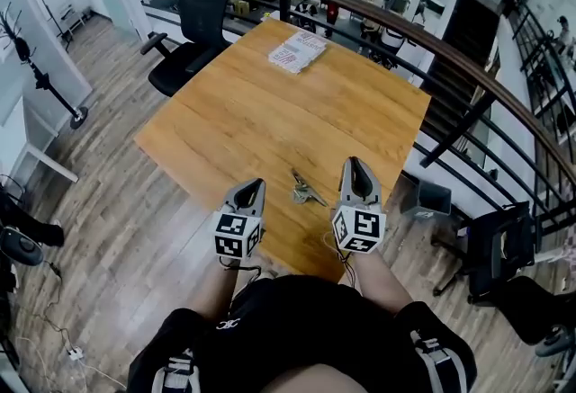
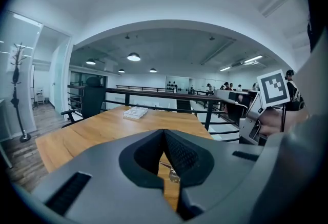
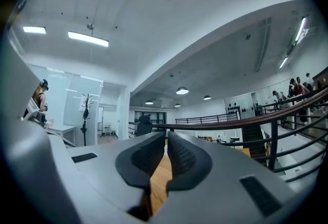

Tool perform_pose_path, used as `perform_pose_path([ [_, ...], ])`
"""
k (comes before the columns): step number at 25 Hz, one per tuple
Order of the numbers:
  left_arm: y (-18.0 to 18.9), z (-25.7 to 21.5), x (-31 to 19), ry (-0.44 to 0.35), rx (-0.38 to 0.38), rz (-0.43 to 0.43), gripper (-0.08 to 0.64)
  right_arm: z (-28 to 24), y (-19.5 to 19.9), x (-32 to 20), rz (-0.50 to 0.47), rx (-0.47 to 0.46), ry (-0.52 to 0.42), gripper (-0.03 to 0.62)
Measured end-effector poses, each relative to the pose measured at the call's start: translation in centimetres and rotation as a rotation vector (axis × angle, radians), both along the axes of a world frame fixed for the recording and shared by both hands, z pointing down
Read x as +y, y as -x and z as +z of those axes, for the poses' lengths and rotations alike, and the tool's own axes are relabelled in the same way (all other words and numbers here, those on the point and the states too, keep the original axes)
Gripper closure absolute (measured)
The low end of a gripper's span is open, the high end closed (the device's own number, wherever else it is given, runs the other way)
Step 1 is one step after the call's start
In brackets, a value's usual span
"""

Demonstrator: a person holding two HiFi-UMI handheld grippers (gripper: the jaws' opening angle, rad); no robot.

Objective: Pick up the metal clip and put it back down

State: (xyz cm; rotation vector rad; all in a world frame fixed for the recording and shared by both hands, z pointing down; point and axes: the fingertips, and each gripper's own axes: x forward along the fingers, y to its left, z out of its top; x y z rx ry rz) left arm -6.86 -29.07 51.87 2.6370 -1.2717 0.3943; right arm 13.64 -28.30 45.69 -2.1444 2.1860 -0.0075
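Empty, closed left tongs point(image 1: 255, 185) and right tongs point(image 1: 355, 165) flank metal clip point(image 1: 304, 192); booklet point(image 1: 298, 51) beyond.

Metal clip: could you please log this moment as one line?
left gripper: shut, empty | right gripper: shut, empty | metal clip: lying on table, between them

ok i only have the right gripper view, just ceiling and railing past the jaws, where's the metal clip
observer: the metal clip lies on the table, between the left gripper and the right gripper.
operator: left one holding anything
observer: no, its jaws are together with nothing in them.
operator: anything else on the table
observer: one flat white packet near the far edge.
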Motion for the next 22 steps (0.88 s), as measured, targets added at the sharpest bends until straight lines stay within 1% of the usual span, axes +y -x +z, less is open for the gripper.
perform_pose_path([
  [1, -0.3, 0.0, -0.1, -0.002, 0.0, 0.007, 0.549, -0.1, -0.3, 0.1, 0.013, 0.003, -0.002, 0.577],
  [7, -0.9, 0.3, -0.2, -0.001, -0.001, 0.021, 0.549, -0.5, -1.4, 0.4, 0.049, 0.014, 0.003, 0.581],
  [11, -0.9, 0.3, -0.4, 0.0, -0.003, 0.022, 0.549, -0.7, -1.1, 0.3, 0.023, 0.054, 0.003, 0.583],
  [15, -1.1, 0.4, -0.5, 0.001, -0.002, 0.02, 0.549, 0.0, -0.7, 0.2, -0.018, 0.065, 0.029, 0.583],
  [19, -1.2, 0.6, -0.5, 0.003, -0.004, 0.022, 0.549, 0.5, -0.6, 0.2, -0.023, 0.082, 0.054, 0.583],
  [22, -1.1, 0.8, -0.4, 0.007, -0.004, 0.019, 0.549, 0.6, -0.3, 0.3, -0.033, 0.086, 0.051, 0.583],
])
